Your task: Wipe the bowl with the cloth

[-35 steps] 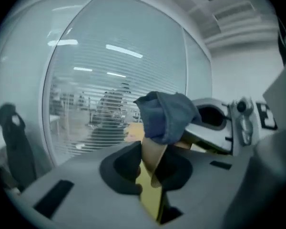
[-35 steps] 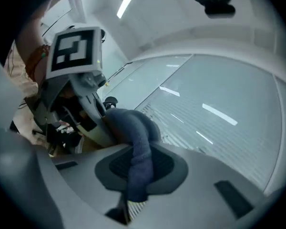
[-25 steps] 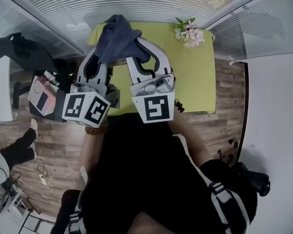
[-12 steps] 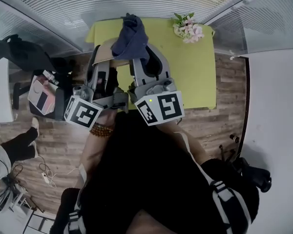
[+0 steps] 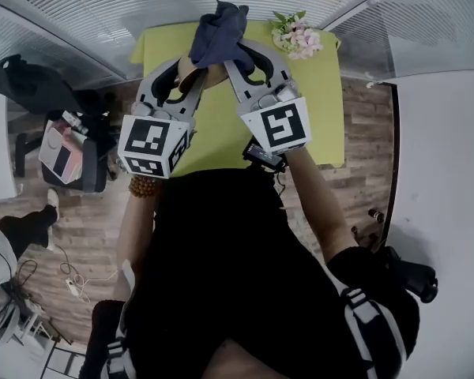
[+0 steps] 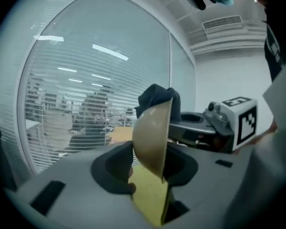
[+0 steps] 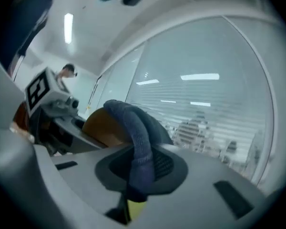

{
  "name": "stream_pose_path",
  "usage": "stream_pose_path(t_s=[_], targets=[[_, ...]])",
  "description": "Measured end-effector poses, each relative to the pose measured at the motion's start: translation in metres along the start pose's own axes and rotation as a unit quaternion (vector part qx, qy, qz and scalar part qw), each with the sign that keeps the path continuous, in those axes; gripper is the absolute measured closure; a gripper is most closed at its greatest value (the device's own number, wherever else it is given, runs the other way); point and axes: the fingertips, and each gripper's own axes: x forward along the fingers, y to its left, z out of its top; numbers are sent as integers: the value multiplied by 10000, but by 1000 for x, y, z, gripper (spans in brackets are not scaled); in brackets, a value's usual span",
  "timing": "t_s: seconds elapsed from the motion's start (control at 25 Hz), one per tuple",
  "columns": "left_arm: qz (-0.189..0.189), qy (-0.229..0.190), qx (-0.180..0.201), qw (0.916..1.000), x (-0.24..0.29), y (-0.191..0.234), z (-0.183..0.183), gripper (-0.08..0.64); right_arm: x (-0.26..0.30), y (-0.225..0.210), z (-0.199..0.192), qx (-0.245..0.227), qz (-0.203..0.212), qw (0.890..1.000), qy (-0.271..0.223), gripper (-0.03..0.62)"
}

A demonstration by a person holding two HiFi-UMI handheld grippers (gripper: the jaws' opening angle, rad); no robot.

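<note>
Grippers, two.

Left gripper: its jaws were opening, pads on the one bowl, held on edge above the desk's far edge (hollow likely turned toward the cloth for wiping).

Right gripper: it was clamped on the one dark blue cloth, draped over the bowl's rim.

Flowers: one bunch stood at the far right corner.
</note>
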Motion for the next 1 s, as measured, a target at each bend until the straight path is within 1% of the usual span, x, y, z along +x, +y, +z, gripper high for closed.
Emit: stream_pose_path(t_s=[0.04, 0.08, 0.12, 0.16, 0.2, 0.28, 0.32, 0.4, 0.44, 0.48, 0.52, 0.56, 0.6, 0.68, 0.72, 0.8, 0.92, 0.96, 1.0], targets=[[3, -25, -173, 9998, 2, 2, -1, 419, -2, 4, 4, -646, -59, 9978, 94, 558], [-52, -91, -508, 9987, 3, 5, -3, 459, -5, 8, 8, -1122, -142, 9935, 157, 558], [-121, -162, -865, 9960, 4, 7, -3, 495, -8, 12, 14, -1469, -236, 9888, 134, 558], [-171, -220, -1141, 9931, 4, 8, -3, 494, -9, 16, 20, -1746, -314, 9841, 39, 557], [-200, -257, -1330, 9906, 4, 9, -3, 494, -9, 20, 26, -1989, -345, 9794, -69, 558], [-315, -279, -1687, 9848, 3, 8, -5, 494, -9, 27, 32, -2385, -239, 9705, -238, 558], [-422, -282, -1910, 9803, 3, 6, -7, 494, -10, 30, 33, -2522, -157, 9671, -300, 558], [-568, -299, -2242, 9724, 4, 2, -11, 494, -11, 33, 33, -2632, -92, 9640, -378, 558], [-551, -325, -2296, 9712, 4, 1, -12, 494, -11, 33, 33, -2569, -121, 9655, -413, 558], [-484, -375, -2293, 9714, 2, 2, -11, 494, -11, 31, 34, -2391, -173, 9698, -460, 558], [-405, -457, -2288, 9716, 0, 3, -8, 495, -12, 29, 35, -2102, -228, 9760, -515, 558], [-357, -569, -2350, 9697, -1, 4, -4, 497, -12, 25, 36, -1755, -282, 9825, -563, 557], [-362, -706, -2514, 9646, -2, 5, 0, 499, -12, 22, 37, -1406, -337, 9877, -593, 554], [-400, -1000, -2932, 9500, -5, 5, 6, 499, -13, 17, 40, -667, -484, 9943, -679, 544], [-359, -1142, -3045, 9450, -8, 6, 9, 499, -13, 15, 44, -260, -563, 9949, -794, 540], [-220, -1406, -3097, 9401, -17, 11, 16, 499, -13, 12, 50, 434, -646, 9917, -1020, 538], [-12, -1677, -2988, 9395, -27, 15, 25, 497, -15, 9, 42, 1176, -645, 9863, -957, 546], [60, -1722, -2943, 9401, -29, 15, 27, 495, -16, 9, 37, 1480, -654, 9826, -911, 546], [126, -1764, -2902, 9405, -31, 15, 27, 495, -17, 8, 32, 1848, -656, 9766, -884, 548]])
